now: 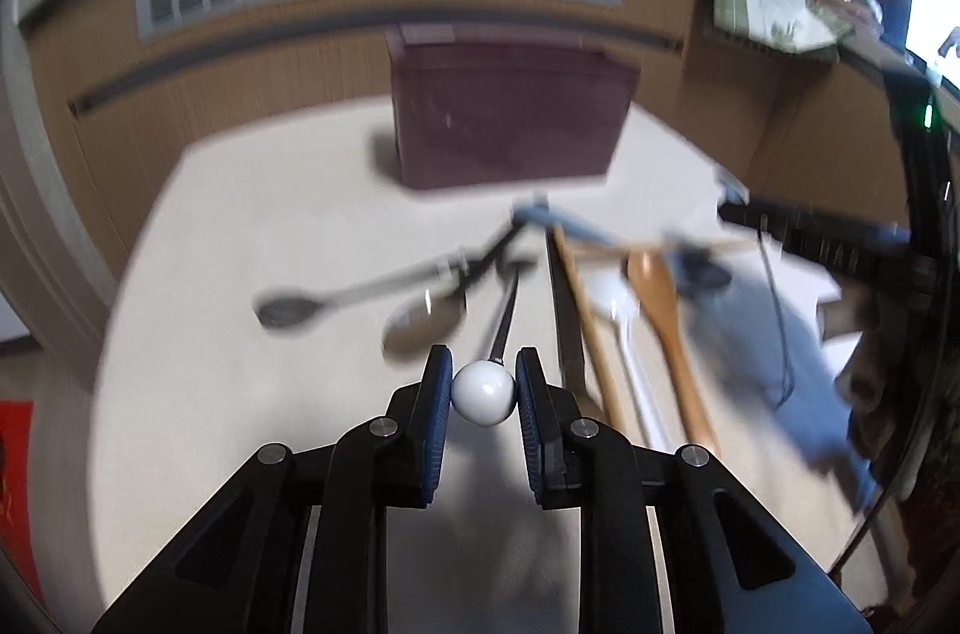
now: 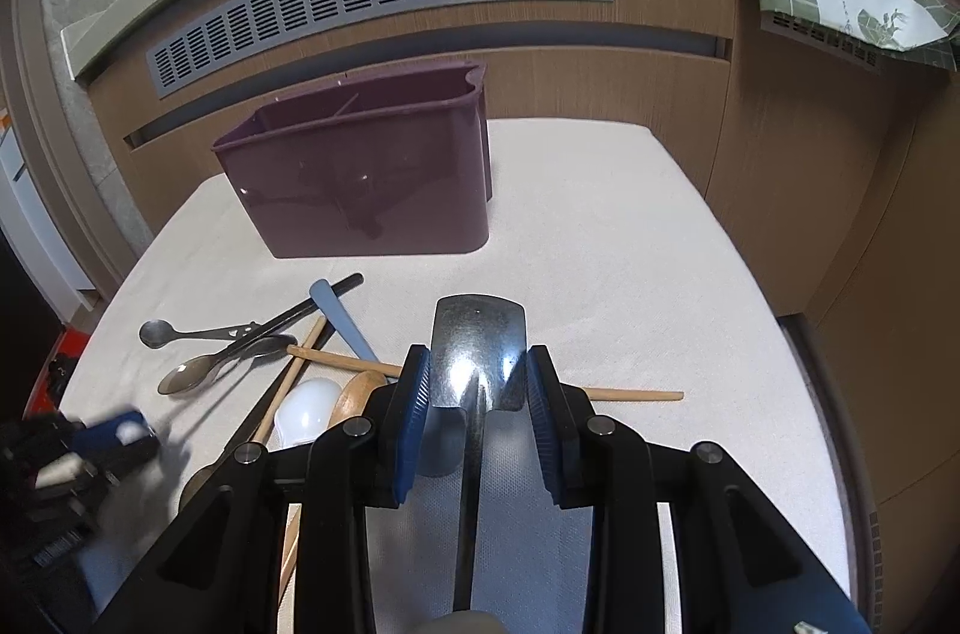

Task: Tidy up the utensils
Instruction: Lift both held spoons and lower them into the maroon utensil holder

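Utensils point(image 2: 264, 364) lie heaped on the tabletop point(image 2: 600, 244) before the purple holder point(image 2: 360, 178). Left gripper point(image 1: 483, 391) has its fingers narrow on a stick's white ball end point(image 1: 483, 392); right gripper point(image 2: 479, 385) clasps a metal spatula point(image 2: 479, 334). Lift straight, drop each handle-down into separate compartments.

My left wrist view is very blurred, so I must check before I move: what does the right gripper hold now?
Observer: The right gripper is shut on a flat metal spatula, with its pads on the edges of the blade.
Operator: Thank you. I see the purple holder only from the front. Is it divided inside?
Observer: Yes. The purple holder has a divider inside, and the part of the inside that shows looks empty.
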Action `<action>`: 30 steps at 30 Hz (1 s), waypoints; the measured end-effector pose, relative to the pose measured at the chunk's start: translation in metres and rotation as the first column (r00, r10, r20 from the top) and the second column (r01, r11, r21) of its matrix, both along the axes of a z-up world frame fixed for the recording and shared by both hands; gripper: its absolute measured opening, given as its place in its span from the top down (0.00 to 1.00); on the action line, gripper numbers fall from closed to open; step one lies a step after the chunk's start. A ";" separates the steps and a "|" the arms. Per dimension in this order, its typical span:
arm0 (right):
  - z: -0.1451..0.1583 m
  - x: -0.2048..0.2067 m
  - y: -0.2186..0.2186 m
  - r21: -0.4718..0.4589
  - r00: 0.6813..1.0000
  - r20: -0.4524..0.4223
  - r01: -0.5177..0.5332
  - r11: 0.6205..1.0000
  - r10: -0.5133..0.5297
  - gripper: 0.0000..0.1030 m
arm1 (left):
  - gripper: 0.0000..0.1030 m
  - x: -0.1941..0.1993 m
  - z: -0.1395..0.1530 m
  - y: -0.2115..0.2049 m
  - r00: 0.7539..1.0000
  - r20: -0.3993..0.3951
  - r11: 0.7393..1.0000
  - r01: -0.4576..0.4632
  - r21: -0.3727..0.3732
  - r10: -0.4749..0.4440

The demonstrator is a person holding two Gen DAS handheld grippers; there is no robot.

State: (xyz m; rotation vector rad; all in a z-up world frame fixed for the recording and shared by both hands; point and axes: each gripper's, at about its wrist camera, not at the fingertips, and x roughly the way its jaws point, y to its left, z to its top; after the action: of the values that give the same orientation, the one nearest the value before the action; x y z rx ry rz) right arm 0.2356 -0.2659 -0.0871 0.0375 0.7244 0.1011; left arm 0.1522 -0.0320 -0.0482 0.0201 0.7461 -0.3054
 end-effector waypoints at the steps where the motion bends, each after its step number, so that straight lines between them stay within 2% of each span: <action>1: 0.002 -0.002 0.000 -0.003 1.000 0.009 0.000 1.000 0.000 0.72 | 0.78 0.001 0.006 0.002 1.000 0.014 1.000 -0.004 -0.005 0.004; 5: 0.011 -0.007 0.003 -0.006 0.999 0.045 -0.010 1.000 0.010 0.72 | 0.78 0.008 0.032 0.009 0.997 0.075 1.000 -0.022 -0.022 0.023; 10: 0.022 -0.013 0.008 -0.027 0.995 0.095 -0.027 0.999 0.029 0.72 | 0.78 0.011 0.056 0.008 0.989 0.143 0.999 -0.038 -0.008 0.039; 22: 0.047 -0.021 0.012 -0.028 0.984 0.173 -0.044 0.999 0.048 0.73 | 0.78 0.008 0.091 0.012 0.974 0.224 0.999 -0.023 -0.041 0.032; 25: 0.063 -0.021 0.011 -0.007 0.973 0.227 -0.046 0.999 0.047 0.75 | 0.78 0.017 0.118 0.012 0.960 0.276 0.998 -0.024 -0.065 0.041; 28: 0.106 -0.014 0.009 0.030 0.940 0.337 -0.076 0.997 0.061 0.76 | 0.78 0.036 0.171 0.012 0.930 0.366 0.991 0.012 -0.135 0.039; 29: 0.121 -0.011 0.010 0.027 0.927 0.370 -0.078 0.997 0.063 0.81 | 0.78 0.042 0.184 0.011 0.920 0.390 0.989 0.019 -0.144 0.039; 30: 0.141 -0.006 0.011 0.016 0.910 0.410 -0.077 0.997 0.064 0.93 | 0.78 0.050 0.199 0.009 0.906 0.421 0.988 0.028 -0.151 0.038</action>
State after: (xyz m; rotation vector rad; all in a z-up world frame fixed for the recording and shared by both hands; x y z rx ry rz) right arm 0.2297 -0.2547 0.0543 0.0193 0.3022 0.1840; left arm 0.2024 -0.0231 0.1509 -0.0604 0.2875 -0.3389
